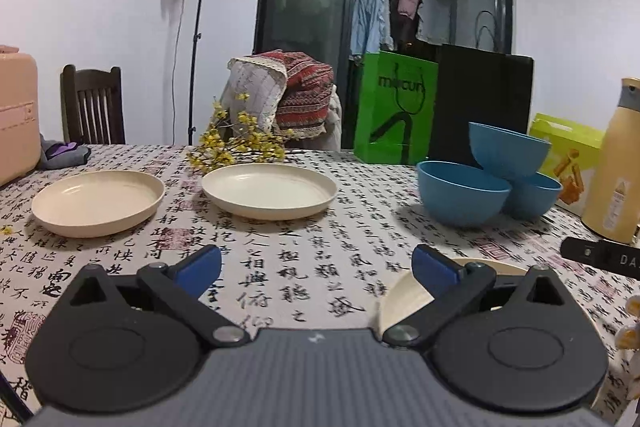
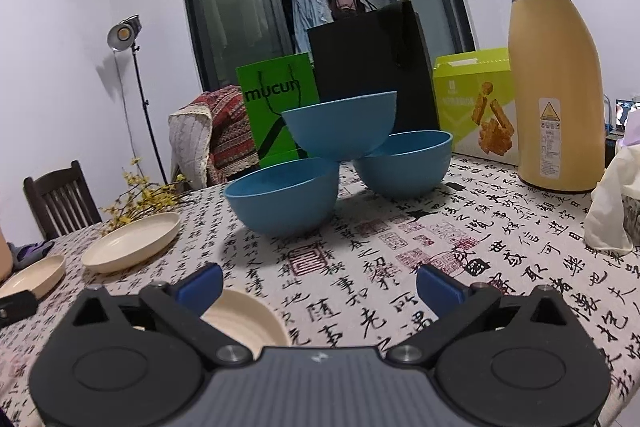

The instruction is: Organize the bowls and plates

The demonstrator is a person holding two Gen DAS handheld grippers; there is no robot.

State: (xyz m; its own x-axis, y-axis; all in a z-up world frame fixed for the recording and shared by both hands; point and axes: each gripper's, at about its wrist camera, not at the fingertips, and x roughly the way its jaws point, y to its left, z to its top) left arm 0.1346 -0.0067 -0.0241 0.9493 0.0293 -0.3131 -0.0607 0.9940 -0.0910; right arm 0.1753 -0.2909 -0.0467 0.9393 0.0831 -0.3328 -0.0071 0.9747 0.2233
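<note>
Three blue bowls stand on the patterned tablecloth: two on the cloth (image 2: 282, 197) (image 2: 402, 163) and a third (image 2: 340, 129) resting on their rims. They also show in the left wrist view (image 1: 462, 197). Two cream plates (image 1: 98, 201) (image 1: 270, 189) lie apart at the left. A third cream plate (image 1: 404, 297) (image 2: 248, 323) lies near the front, partly hidden behind both grippers. My left gripper (image 1: 316, 267) is open and empty, low over the cloth. My right gripper (image 2: 320, 285) is open and empty, facing the bowls.
A tall yellow thermos (image 2: 554, 79) stands at the right, with a green snack box (image 2: 476, 111) behind it. Green (image 1: 394, 109) and black (image 1: 484, 103) bags stand at the table's far edge. Yellow flowers (image 1: 236, 143) lie behind the plates. A white cloth (image 2: 612, 203) sits far right.
</note>
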